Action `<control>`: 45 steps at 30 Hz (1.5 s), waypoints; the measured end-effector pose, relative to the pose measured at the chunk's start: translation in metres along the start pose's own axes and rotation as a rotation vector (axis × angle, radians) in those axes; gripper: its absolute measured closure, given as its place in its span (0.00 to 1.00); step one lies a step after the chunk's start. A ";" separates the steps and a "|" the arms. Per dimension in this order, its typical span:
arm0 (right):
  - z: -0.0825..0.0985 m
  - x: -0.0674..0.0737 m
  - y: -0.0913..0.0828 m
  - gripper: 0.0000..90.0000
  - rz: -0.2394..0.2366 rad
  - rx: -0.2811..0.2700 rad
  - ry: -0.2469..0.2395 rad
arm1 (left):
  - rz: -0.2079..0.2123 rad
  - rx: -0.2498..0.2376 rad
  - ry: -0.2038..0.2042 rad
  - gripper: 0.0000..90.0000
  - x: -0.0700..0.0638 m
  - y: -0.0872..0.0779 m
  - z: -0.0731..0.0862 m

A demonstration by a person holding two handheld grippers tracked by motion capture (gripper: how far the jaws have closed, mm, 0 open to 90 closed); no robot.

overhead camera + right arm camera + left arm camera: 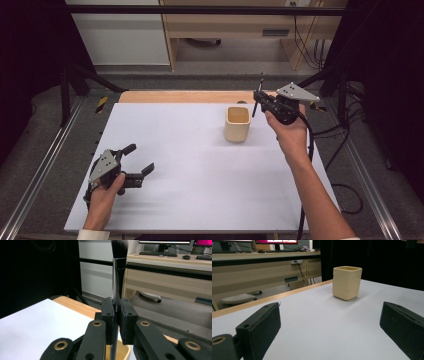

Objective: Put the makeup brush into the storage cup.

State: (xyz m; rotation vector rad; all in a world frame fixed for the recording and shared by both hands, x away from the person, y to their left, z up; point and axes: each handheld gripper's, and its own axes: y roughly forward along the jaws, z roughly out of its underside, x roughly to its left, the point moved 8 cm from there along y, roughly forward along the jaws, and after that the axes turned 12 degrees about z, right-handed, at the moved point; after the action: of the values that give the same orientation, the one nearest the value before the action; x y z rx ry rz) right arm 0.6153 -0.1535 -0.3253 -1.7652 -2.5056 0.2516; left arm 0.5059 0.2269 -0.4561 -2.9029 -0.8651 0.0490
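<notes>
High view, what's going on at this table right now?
A person works at a white table with a gripper in each hand. The right gripper is shut on a makeup brush, held upright with the bristles up, just over the far right edge of a cream cup. The cup stands upright on the table. The left gripper rests open near the table's near left corner, holding nothing.
</notes>
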 end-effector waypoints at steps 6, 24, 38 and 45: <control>-0.007 0.000 0.008 0.93 0.005 -0.009 0.006 | 0.004 0.016 0.002 0.04 -0.001 0.001 0.002; -0.006 0.003 0.026 0.93 0.013 0.017 0.001 | 0.002 -0.006 -0.014 0.04 0.001 -0.002 0.001; 0.001 0.017 0.034 0.93 -0.009 0.034 -0.006 | -0.003 -0.021 -0.017 0.04 0.003 -0.005 -0.002; 0.008 0.025 0.040 0.93 -0.015 0.055 -0.025 | -0.003 -0.023 -0.017 0.04 0.003 -0.005 -0.002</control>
State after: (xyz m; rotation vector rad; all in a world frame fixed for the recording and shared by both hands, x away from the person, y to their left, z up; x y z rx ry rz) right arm 0.6429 -0.1180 -0.3407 -1.7328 -2.5020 0.3408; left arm 0.5058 0.2325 -0.4535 -2.9267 -0.8791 0.0638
